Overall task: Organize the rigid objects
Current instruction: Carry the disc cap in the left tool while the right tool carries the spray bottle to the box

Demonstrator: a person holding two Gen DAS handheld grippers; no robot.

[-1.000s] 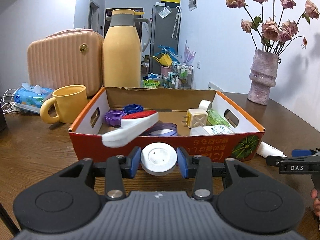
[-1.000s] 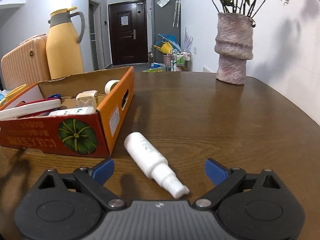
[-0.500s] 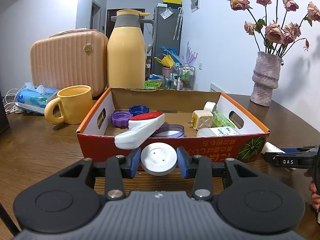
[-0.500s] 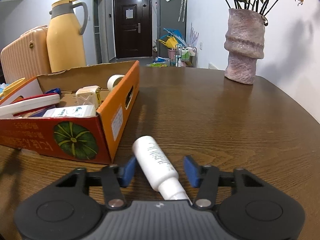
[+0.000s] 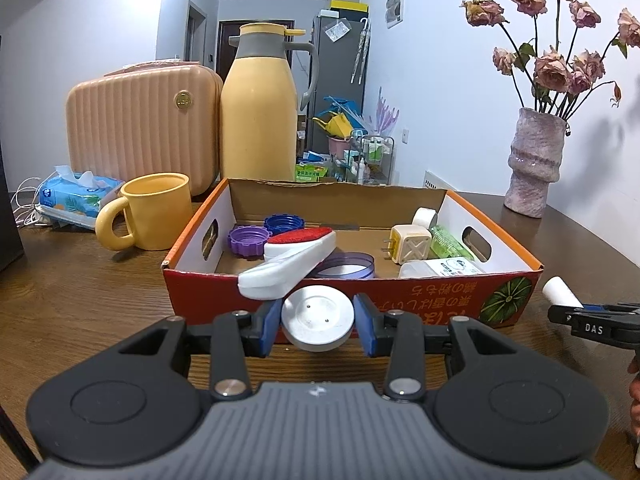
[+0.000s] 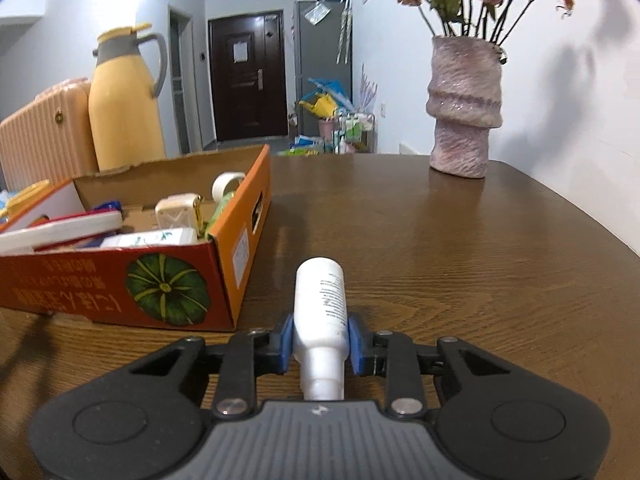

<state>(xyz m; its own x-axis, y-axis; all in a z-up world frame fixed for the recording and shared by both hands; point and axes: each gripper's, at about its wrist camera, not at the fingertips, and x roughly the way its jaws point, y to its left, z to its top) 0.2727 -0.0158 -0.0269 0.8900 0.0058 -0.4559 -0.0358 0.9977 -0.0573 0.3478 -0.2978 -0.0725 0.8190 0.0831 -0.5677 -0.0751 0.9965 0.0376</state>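
Observation:
My left gripper is shut on a white round lid, held just before the front wall of the orange cardboard box. The box holds a white brush with a red top, purple and blue lids, a plug adapter and small bottles. To the right of the box, my right gripper is closing its jaws on a white spray bottle that lies on the table. The blue pads press its sides, with the nozzle pointing back at the camera. The bottle's end also shows in the left wrist view.
A yellow mug, a yellow thermos jug, a pink ribbed case and a tissue pack stand left of and behind the box. A pink vase of dried roses stands far right on the brown wooden table.
The right jaws went from wide open to closed on the white bottle, which turned to lie straight between them. The left gripper still holds the lid in about the same place.

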